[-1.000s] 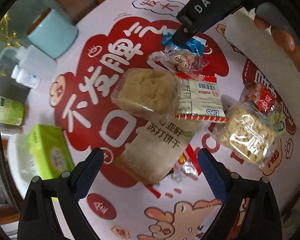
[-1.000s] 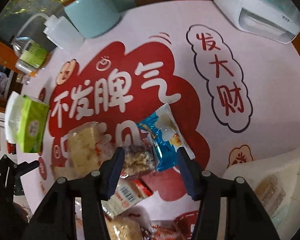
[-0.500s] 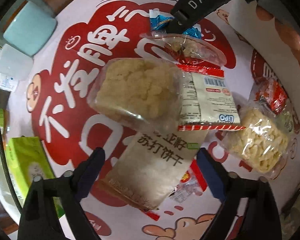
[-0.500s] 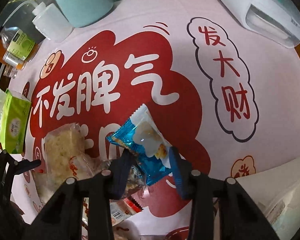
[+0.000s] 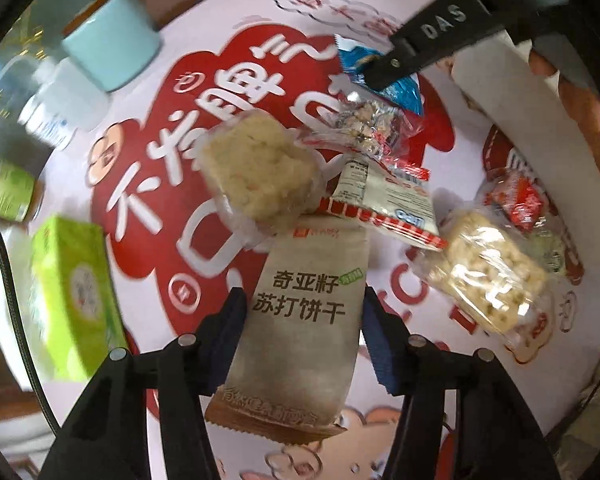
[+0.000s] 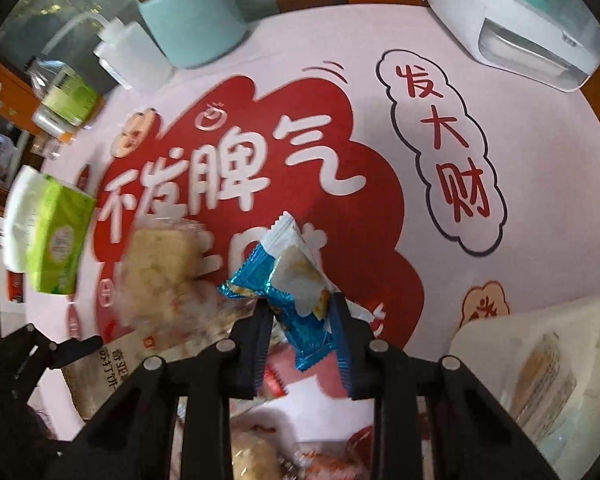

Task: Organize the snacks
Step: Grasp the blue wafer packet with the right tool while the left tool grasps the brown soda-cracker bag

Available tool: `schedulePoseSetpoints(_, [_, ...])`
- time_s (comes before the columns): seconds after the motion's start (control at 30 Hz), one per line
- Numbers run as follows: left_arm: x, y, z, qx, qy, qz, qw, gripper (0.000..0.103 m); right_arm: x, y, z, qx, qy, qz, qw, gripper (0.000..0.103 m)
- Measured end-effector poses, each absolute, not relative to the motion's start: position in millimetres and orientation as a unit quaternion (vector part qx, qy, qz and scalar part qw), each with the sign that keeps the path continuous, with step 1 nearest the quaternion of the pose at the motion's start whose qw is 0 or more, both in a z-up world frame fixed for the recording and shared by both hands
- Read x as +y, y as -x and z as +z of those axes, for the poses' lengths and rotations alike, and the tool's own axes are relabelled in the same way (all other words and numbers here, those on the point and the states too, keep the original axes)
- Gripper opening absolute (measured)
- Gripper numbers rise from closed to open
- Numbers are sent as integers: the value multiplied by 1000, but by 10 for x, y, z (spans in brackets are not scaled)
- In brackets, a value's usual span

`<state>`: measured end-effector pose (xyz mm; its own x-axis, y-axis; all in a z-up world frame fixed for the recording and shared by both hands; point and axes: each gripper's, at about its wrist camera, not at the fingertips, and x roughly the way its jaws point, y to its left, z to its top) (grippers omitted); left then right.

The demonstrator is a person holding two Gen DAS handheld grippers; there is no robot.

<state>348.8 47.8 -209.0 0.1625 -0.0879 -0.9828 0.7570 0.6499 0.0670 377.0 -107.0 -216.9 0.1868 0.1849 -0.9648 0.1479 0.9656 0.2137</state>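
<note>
1. My right gripper (image 6: 300, 316) is clenched on the blue candy wrapper (image 6: 296, 292), at 12 o'clock of the snack pile.
2. My left gripper (image 5: 304, 320), jaws just closing, pads now pinching the beige cracker pack (image 5: 304, 320) at the pile's 6 o'clock.

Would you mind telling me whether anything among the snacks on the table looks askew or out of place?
Yes. The snacks lie in a loose heap: the rice crispy block overlaps the top of the beige cracker pack, and the red-striped packet lies tilted across it. Nothing looks spilled or torn.
</note>
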Motion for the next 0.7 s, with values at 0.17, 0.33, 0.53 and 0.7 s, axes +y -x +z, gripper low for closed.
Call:
schedulePoseSetpoints(0.17, [694,-3311,-1682,571,-249,-283,730,11,-1103,-3524,-1825,610,-157,41,776,28])
schedulePoseSetpoints(0.33, [789,-3124,-1273,563,-181,-289,753,8,-1032,-3287,-1562,589,-177,69,785,28])
schedulePoseSetpoints(0.53, [793,-2860,-1157,558,-158,-278,766,16,-966,-2957,-1405,582,-181,95,787,28])
schedulePoseSetpoints(0.7, [913,-2859,-1484,590,-101,-213,772,73,-894,-2715,-1373,585,-166,111,786,28])
